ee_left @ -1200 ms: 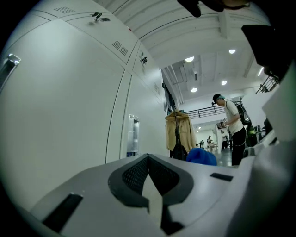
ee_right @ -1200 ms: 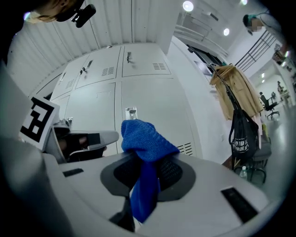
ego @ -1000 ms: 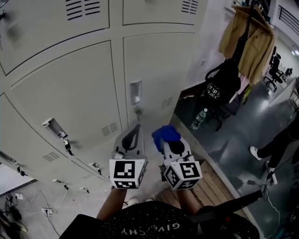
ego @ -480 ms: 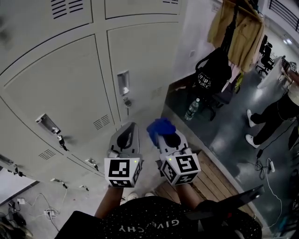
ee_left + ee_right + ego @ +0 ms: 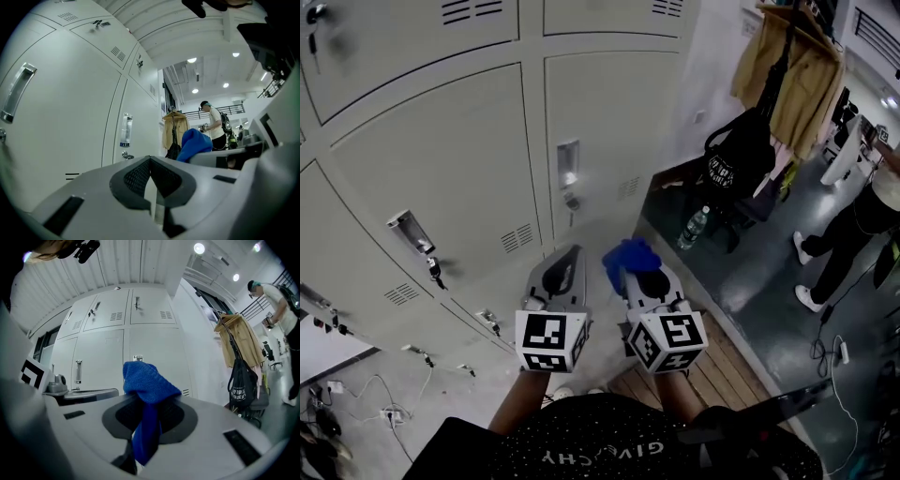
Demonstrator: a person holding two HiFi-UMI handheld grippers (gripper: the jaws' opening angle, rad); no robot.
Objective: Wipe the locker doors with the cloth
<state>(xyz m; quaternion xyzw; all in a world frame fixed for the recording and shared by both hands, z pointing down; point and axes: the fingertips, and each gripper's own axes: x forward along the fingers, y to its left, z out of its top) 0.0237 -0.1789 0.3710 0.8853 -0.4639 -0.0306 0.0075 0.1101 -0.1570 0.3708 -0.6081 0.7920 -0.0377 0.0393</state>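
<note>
A bank of pale grey locker doors (image 5: 450,159) fills the upper left of the head view, each with a recessed handle (image 5: 568,165) and small vents. My right gripper (image 5: 627,265) is shut on a blue cloth (image 5: 628,255), which bunches out past its tips (image 5: 149,380). It hangs a short way off the lower locker doors (image 5: 154,348), not touching them. To its left my left gripper (image 5: 565,262) is shut and holds nothing. In the left gripper view its jaws (image 5: 151,180) meet, with the cloth (image 5: 194,143) to the right.
A tan coat (image 5: 797,75) and a black bag (image 5: 741,164) hang at the right of the lockers, with a water bottle (image 5: 696,228) below. A person (image 5: 853,225) stands at the far right. Cables (image 5: 356,403) lie on the floor at lower left. Wooden boards (image 5: 722,375) lie underfoot.
The view has shifted slightly, so the lockers sit differently in the frame. Both grippers stay side by side, with the cloth still held in the right one.
</note>
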